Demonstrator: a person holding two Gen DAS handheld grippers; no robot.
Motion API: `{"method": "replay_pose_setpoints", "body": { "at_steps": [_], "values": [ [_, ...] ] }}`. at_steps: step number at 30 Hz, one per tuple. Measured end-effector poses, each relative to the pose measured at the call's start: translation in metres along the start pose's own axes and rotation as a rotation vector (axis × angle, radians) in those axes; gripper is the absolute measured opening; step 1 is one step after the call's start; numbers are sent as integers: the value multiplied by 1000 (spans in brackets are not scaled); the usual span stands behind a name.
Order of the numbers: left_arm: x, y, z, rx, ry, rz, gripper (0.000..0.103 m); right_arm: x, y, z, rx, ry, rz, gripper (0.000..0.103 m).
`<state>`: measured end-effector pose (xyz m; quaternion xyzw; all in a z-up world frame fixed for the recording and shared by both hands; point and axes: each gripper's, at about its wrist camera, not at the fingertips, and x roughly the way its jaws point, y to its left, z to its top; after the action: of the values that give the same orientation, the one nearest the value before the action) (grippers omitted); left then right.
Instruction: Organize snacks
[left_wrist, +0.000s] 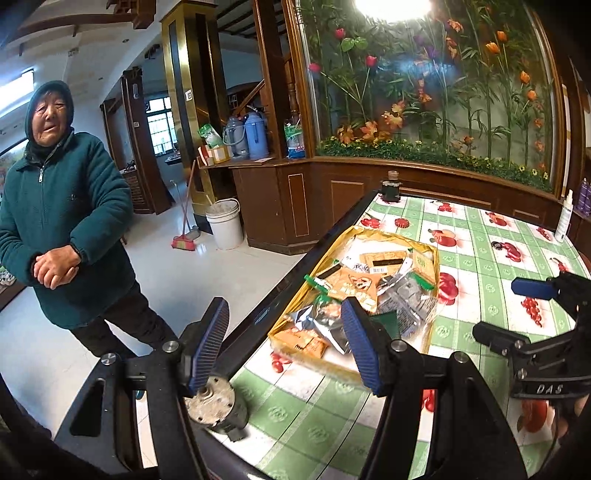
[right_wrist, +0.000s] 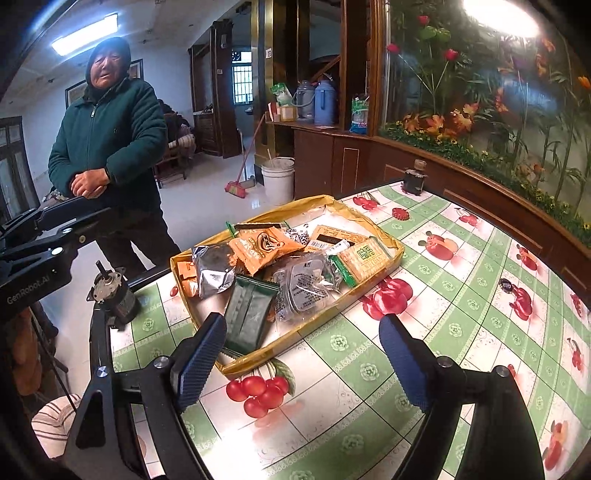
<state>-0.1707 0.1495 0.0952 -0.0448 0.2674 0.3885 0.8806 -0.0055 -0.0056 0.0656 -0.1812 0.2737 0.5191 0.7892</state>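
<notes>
Green-checked, fruit-printed surface (right_wrist: 461, 295) carries a shallow yellow cardboard tray (right_wrist: 369, 295) heaped with snack packets (right_wrist: 258, 251). Left gripper (left_wrist: 286, 347) and right gripper (right_wrist: 303, 354) hover nearby, jaws spread wide, empty.

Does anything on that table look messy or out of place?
The snack packets lie jumbled and overlapping in the yellow tray, not sorted. A small metal motor sits at the table's corner, odd beside food.

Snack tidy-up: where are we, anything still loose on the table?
Done: the snack packets all lie piled in the yellow tray; none shows loose on the tablecloth. In hand: nothing; the left gripper and right gripper are both open and empty. Left: perhaps neatening the jumbled pile, where the dark green packet lies nearest.
</notes>
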Motion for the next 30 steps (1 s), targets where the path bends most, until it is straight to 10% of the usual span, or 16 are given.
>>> {"method": "replay_pose_setpoints", "body": {
  "at_steps": [30],
  "values": [
    [-18,-2,-31,67,9,20,64,4,18,0,-103,14,-34,86]
  ]
}}
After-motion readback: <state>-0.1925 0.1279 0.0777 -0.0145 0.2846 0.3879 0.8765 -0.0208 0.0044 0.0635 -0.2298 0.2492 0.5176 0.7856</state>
